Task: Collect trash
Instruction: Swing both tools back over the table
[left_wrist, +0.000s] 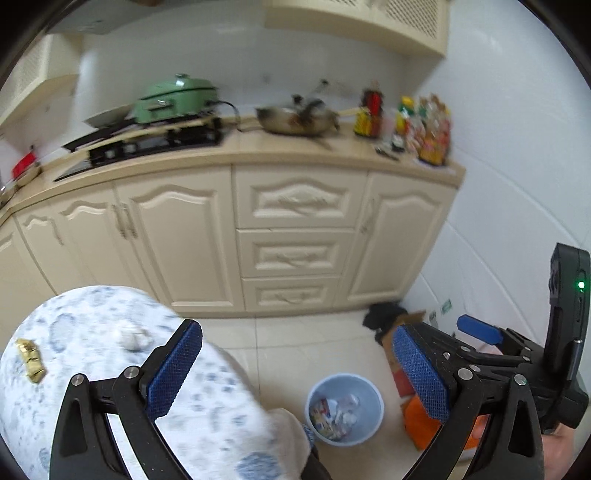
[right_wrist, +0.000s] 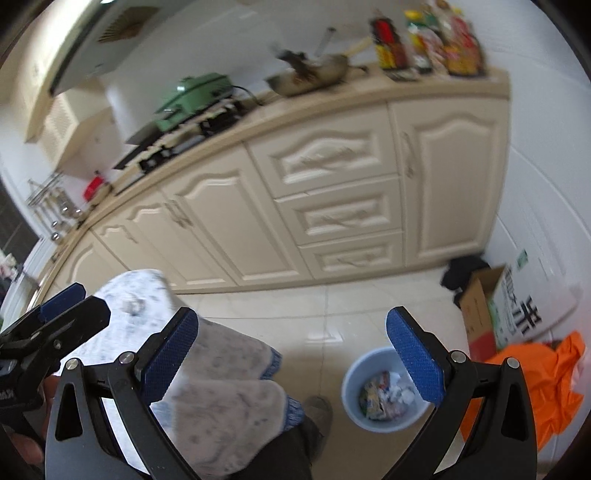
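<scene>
A pale blue trash bin (left_wrist: 344, 408) stands on the tiled floor with wrappers and crumpled paper inside; it also shows in the right wrist view (right_wrist: 384, 391). A round table with a blue-patterned cloth (left_wrist: 92, 354) holds a gold wrapper (left_wrist: 31, 360) and a crumpled white paper (left_wrist: 131, 338). My left gripper (left_wrist: 297, 369) is open and empty, above the table's edge and the bin. My right gripper (right_wrist: 295, 358) is open and empty, above the cloth's edge (right_wrist: 229, 406) and the bin. The crumpled paper (right_wrist: 133, 306) shows on the table in the right wrist view.
Cream kitchen cabinets (left_wrist: 291, 236) run along the back with a stove, green pot (left_wrist: 173, 98), wok (left_wrist: 299, 118) and bottles on the counter. A cardboard box (right_wrist: 491, 310) and an orange bag (right_wrist: 546, 384) lie right of the bin by the white wall.
</scene>
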